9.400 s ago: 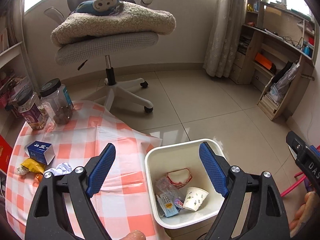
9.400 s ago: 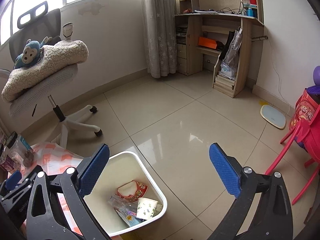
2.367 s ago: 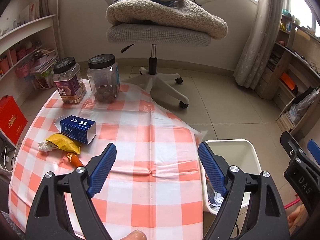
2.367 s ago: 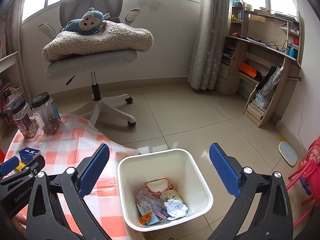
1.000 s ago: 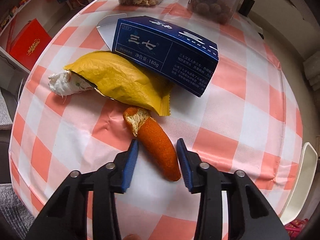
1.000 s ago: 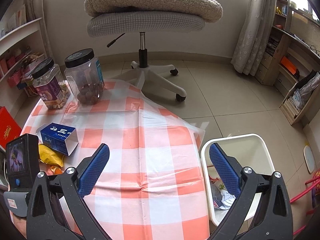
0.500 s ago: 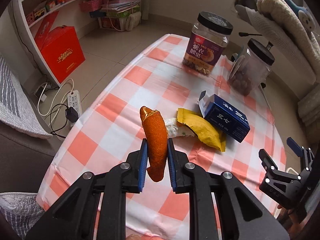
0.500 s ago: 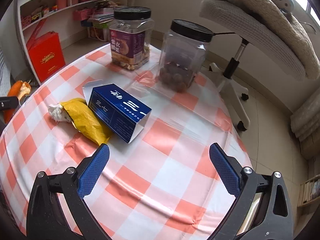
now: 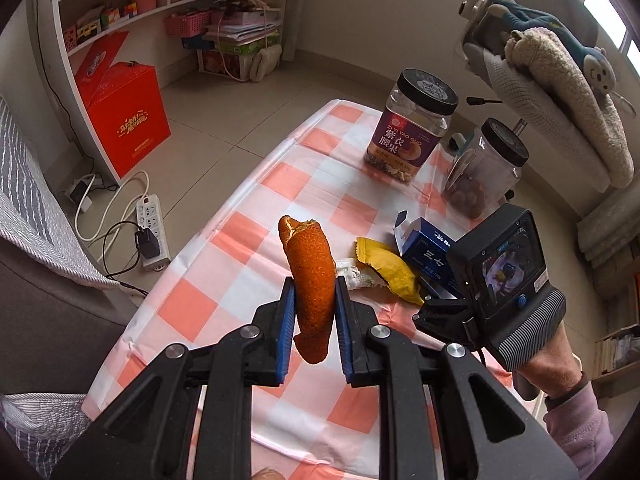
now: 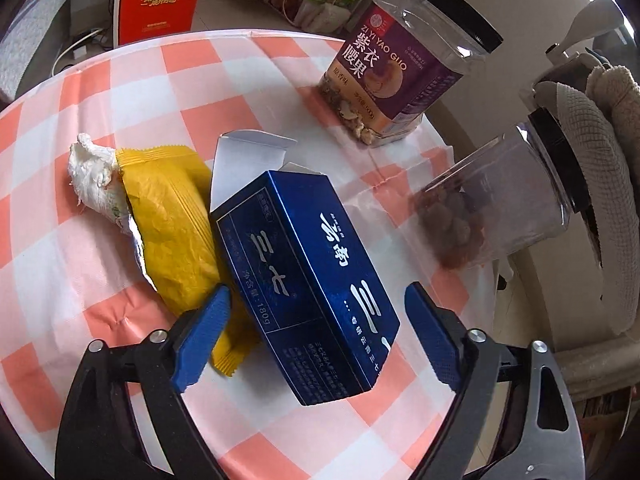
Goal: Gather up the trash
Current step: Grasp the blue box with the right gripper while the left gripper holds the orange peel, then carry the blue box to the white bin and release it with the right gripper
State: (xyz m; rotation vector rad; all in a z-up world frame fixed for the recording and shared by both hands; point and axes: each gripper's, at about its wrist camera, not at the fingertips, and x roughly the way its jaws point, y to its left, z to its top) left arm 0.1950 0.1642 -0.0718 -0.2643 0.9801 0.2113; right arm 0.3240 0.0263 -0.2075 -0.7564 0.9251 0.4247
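Note:
My left gripper (image 9: 315,306) is shut on a long orange peel (image 9: 310,280) and holds it above the checked tablecloth (image 9: 224,272). On the cloth lie a yellow wrapper (image 10: 176,224) with a crumpled white tissue (image 10: 94,176) at its end, and an open blue carton (image 10: 308,280). My right gripper (image 10: 316,340) is open, low over the cloth, with the near end of the blue carton between its jaws, not touching. The right gripper's body with its screen shows in the left wrist view (image 9: 500,276), over the carton (image 9: 426,250) and wrapper (image 9: 390,274).
A purple-labelled nut jar (image 10: 394,68) and a clear jar of brown fruit (image 10: 508,204) stand at the table's far side. An office chair with a blanket and plush monkey (image 9: 560,76) is behind. A red box (image 9: 128,116) and power strip (image 9: 150,232) are on the floor.
My left gripper closed on the orange peel and lifted it off the cloth. My right gripper came down and forward, bringing the blue carton between its jaws.

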